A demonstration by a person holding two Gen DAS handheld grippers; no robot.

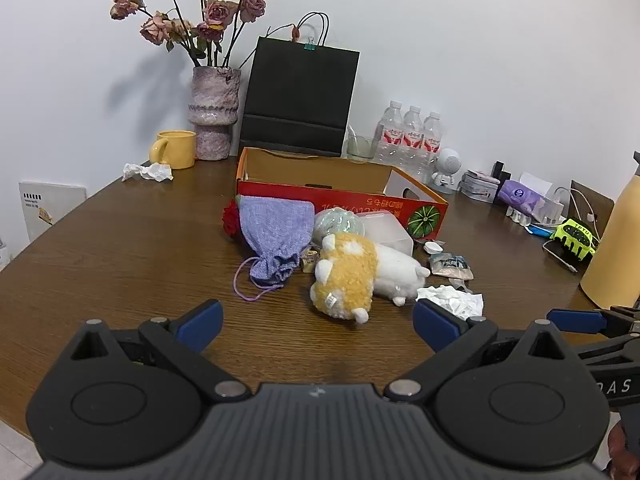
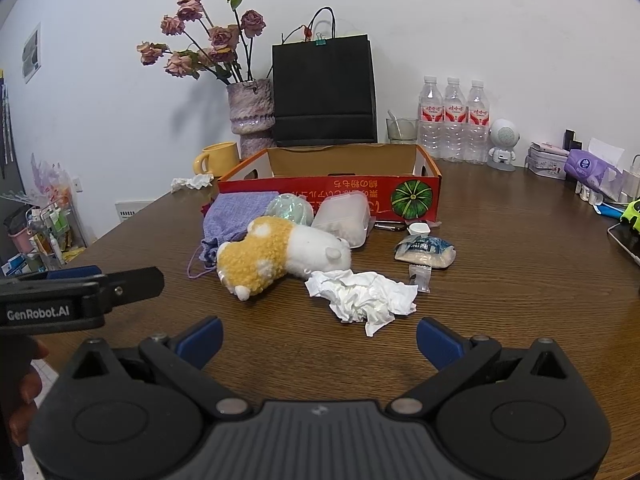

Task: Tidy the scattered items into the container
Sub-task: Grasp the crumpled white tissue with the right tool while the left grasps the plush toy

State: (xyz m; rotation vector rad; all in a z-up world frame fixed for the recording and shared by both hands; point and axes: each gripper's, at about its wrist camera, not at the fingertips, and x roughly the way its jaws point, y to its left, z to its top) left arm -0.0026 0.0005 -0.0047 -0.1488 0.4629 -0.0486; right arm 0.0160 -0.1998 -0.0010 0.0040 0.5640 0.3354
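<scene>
Both grippers spread wide, nothing held: left gripper [image 1: 316, 326], right gripper [image 2: 319, 338]. One cardboard box [image 2: 332, 190], red front, open top, mid-table. Clutter right in front of it: one fuzzy yellow-white plush [image 2: 280, 254], one knitted purple drawstring pouch [image 1: 276, 232], one crumpled white tissue [image 2: 362, 294], one frosted plastic tub [image 2: 344, 216], one small snack packet [image 2: 425, 251]. Three clear water bottles [image 2: 454, 118] at back.
</scene>
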